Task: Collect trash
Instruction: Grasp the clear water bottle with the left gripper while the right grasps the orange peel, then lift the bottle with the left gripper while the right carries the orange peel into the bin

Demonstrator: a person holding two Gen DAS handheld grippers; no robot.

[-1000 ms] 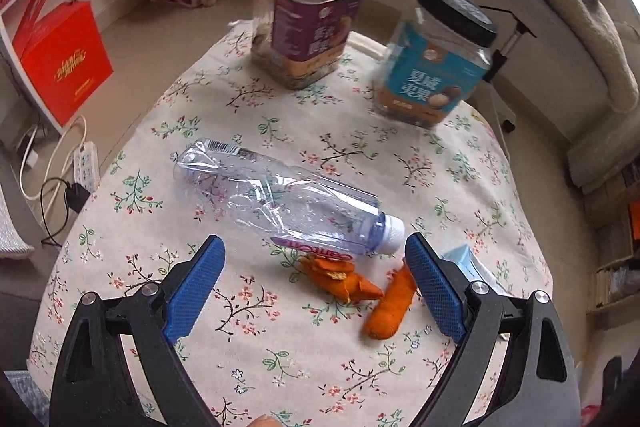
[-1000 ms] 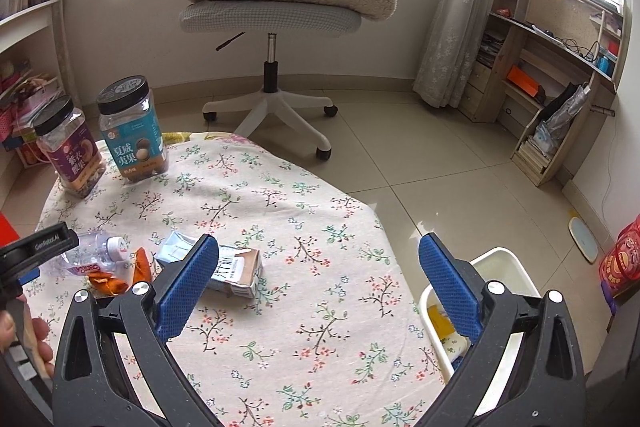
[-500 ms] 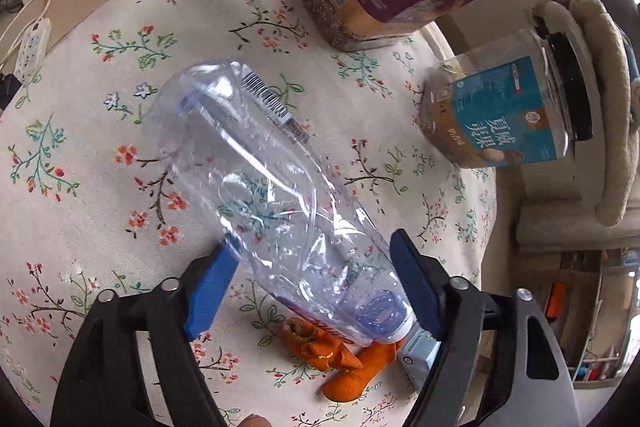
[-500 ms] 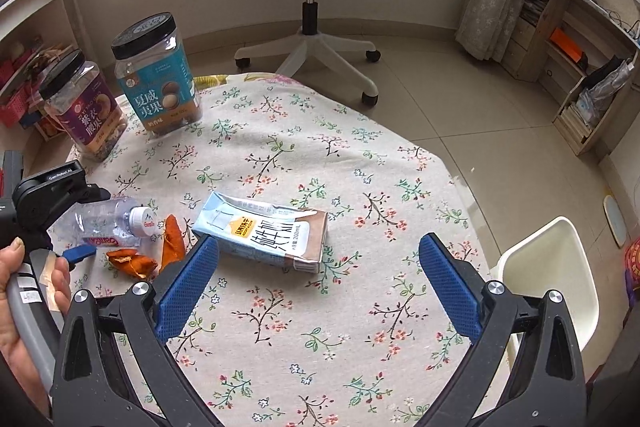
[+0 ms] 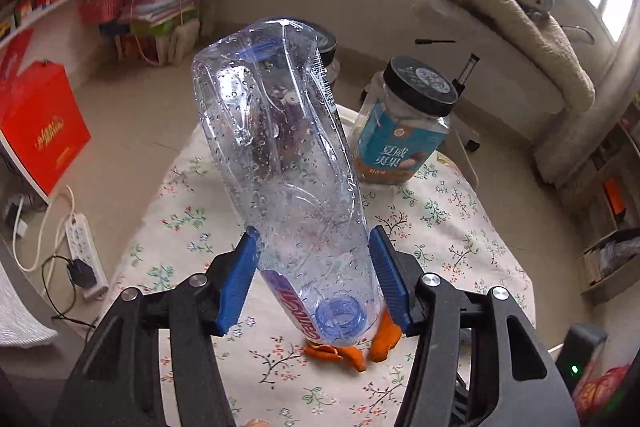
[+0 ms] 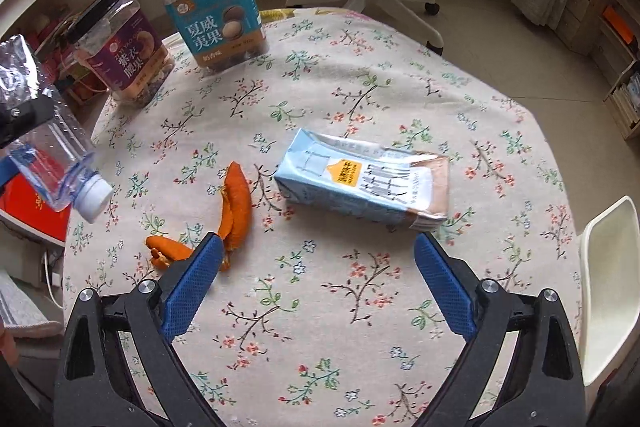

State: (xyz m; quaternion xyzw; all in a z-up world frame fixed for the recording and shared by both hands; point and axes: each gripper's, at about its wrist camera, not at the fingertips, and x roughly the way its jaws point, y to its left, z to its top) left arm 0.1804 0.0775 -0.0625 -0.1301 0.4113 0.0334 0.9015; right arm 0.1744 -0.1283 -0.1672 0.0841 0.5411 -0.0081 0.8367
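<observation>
Bottle (image 5: 288, 163), clear plastic, empty but for droplets inside, is clamped near its neck end by the left gripper (image 5: 316, 275), whose jaws have just been closing onto it; in the right wrist view it hangs off the table with its white cap (image 6: 94, 197) tilted down. It looks very light and thin-walled, so I judge it will dent and could squirm out if squeezed harder; the hold by the shoulder, just above the label, seems the stiffest place, since the wide body would crumple. The long body sticking out past the pads may swing as the hand turns

The right gripper (image 6: 316, 283) hovers above the tablecloth (image 6: 360, 67), jaws spread wide though they have just been closing a little, with nothing between them. Just beyond lies the carton (image 6: 360, 183), flat on its side, slightly crushed at one end. It looks light, fairly stiff across its narrow faces and softer on the broad ones; taking it across the short width, mid-length, should suit

Peel (image 6: 236, 203) lies in curled orange pieces by the left pad of the right gripper: soft, limp, likely to tear or slip, best pinched at a thick ridge

Two jars (image 6: 212, 3) stand at the far edge, probably not trash. A white bin (image 6: 608, 267) shows at the right, beside the table
</observation>
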